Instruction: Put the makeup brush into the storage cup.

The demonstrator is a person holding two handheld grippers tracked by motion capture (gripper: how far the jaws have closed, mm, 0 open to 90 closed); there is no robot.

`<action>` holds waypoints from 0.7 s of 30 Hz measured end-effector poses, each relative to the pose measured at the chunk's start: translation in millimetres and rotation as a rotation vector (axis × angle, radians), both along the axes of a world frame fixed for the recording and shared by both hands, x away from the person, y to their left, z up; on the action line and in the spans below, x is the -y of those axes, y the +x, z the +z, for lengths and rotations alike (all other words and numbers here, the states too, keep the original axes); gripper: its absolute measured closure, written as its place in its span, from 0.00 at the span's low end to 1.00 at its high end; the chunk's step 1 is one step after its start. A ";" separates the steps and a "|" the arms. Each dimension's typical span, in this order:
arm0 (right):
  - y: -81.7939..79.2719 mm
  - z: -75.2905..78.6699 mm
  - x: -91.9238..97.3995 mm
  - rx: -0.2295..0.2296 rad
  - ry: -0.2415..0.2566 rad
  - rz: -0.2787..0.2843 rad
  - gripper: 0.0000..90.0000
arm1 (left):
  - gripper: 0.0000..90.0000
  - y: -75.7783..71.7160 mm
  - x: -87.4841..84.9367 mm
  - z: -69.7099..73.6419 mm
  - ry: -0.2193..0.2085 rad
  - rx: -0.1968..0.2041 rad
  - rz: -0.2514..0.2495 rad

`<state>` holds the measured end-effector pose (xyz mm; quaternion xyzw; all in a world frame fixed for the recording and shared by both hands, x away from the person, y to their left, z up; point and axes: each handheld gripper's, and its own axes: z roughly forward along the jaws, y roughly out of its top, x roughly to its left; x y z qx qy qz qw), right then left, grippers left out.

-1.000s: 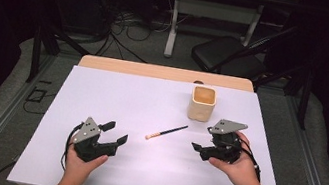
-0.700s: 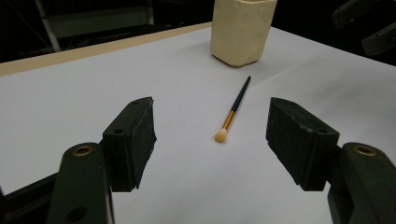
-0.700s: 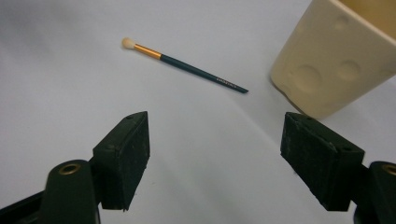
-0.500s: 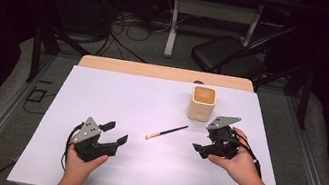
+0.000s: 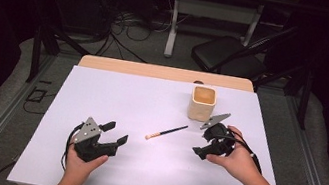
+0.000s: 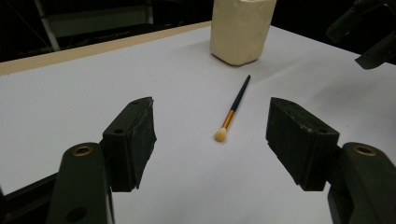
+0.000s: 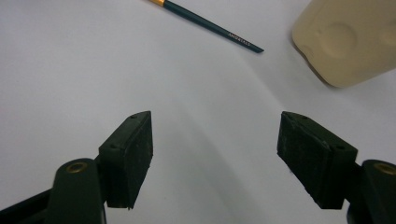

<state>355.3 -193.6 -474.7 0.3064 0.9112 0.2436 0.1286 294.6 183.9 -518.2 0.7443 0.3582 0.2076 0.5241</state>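
A small brush (image 5: 166, 132) with a dark handle and a pale tip is seen lying flat on the white sheet that covers the counter (image 5: 116, 94), between the two grippers and touched by neither. A cream cup (image 5: 202, 102) is placed upright just behind the handle end of the brush. The left gripper (image 5: 112, 134) is held low over the sheet with its jaws spread wide, and nothing is held between them; the brush tip is seen ahead of it. The right gripper (image 5: 200, 149) is kept near the cup, also wide and empty, with the handle end of the brush in front of it.
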 end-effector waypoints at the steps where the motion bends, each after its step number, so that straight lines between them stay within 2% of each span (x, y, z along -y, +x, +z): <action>1: 1.5 -0.5 -0.2 0.002 -0.003 0.010 0.29 | 0.37 -0.1 0.0 0.0 0.000 0.000 0.000; 10: 10.4 1.2 -3.8 -0.027 -0.075 0.039 0.31 | 0.37 0.1 -0.1 -0.1 0.001 0.000 -0.001; 12: 10.8 0.4 -4.7 -0.023 -0.073 0.038 0.31 | 0.37 0.1 0.0 -0.1 0.001 0.000 -0.001; 14: 13.4 1.4 -7.1 -0.039 -0.103 0.049 0.32 | 0.37 0.3 0.2 -0.3 0.001 0.000 -0.002; 21: 18.2 2.5 -15.5 -0.033 -0.148 0.083 0.32 | 0.37 0.3 0.4 -0.4 0.002 -0.001 -0.004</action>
